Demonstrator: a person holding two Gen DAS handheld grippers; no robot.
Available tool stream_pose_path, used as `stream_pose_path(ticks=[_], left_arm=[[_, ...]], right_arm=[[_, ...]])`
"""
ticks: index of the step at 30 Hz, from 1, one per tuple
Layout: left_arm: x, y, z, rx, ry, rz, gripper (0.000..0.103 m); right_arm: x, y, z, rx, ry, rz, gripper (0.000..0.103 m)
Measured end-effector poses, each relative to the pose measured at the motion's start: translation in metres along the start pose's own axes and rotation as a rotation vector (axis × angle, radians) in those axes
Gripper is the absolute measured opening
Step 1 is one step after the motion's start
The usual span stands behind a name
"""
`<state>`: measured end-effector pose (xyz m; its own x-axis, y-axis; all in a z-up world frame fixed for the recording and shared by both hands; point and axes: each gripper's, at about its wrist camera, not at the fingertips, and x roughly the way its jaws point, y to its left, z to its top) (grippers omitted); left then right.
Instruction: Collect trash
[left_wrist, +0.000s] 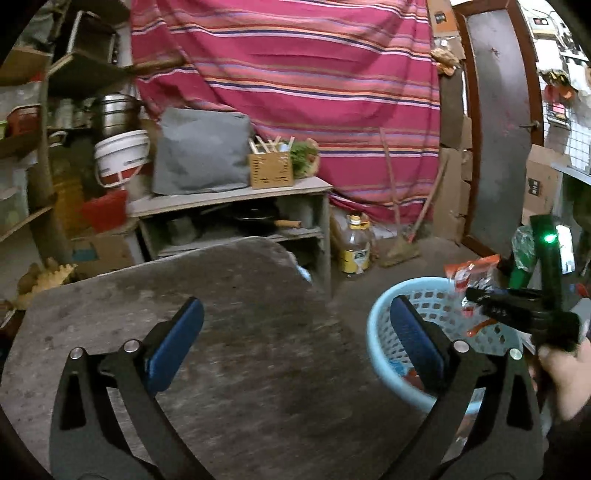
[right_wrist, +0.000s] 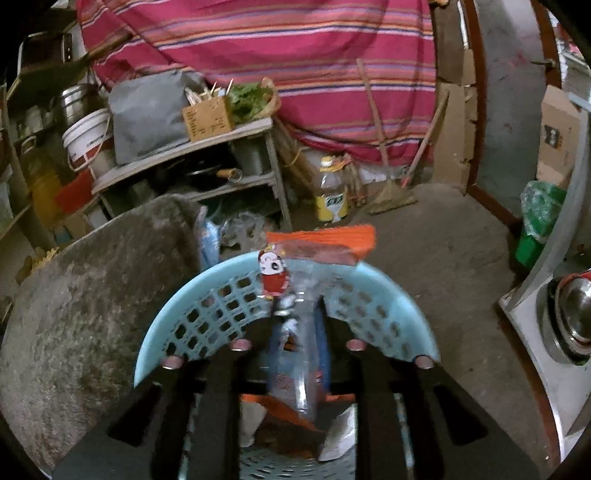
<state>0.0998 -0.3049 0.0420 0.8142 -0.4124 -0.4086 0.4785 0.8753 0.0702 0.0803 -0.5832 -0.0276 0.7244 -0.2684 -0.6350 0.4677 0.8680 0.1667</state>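
Note:
A light blue perforated basket (left_wrist: 391, 325) stands on the floor to the right of a worn grey table (left_wrist: 221, 332). My left gripper (left_wrist: 295, 332) is open and empty above the table's right part. My right gripper (right_wrist: 299, 332) is shut on a clear plastic snack wrapper (right_wrist: 314, 251) with an orange top and a red cartoon figure, and holds it upright over the basket (right_wrist: 207, 314). The wrapper also shows in the left wrist view (left_wrist: 469, 273), above the basket's far rim. Orange and white scraps (right_wrist: 280, 410) lie inside the basket.
A wooden shelf (left_wrist: 229, 195) with a grey bag, a crate and greens stands behind the table. An oil bottle (left_wrist: 354, 243) and a broom (left_wrist: 399, 251) stand on the floor by the striped cloth. A green bin (right_wrist: 535, 229) and a metal appliance (right_wrist: 561, 325) are at right.

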Motion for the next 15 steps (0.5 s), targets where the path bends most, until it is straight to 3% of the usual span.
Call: stream_pose_path(ticks=[1, 5, 7, 15], left_arm=[[-0.004, 0.004, -0.001, 0.0, -0.002, 0.011, 0.098], [-0.024, 0.033, -0.007, -0.024, -0.007, 0.053, 0.098], [-0.037, 0.05, -0.011, -0.033, -0.014, 0.077, 0.098], [-0.09, 0.11, -0.03, -0.071, -0.048, 0.191, 0.098]], right_arm=[[0.001, 0.004, -0.002, -0.006, -0.009, -0.01, 0.088], [0.002, 0.022, -0.004, -0.052, -0.006, -0.047, 0.088], [-0.007, 0.033, -0.004, -0.074, -0.028, -0.051, 0.096], [-0.078, 0.101, -0.015, -0.201, -0.149, 0.05, 0.099]])
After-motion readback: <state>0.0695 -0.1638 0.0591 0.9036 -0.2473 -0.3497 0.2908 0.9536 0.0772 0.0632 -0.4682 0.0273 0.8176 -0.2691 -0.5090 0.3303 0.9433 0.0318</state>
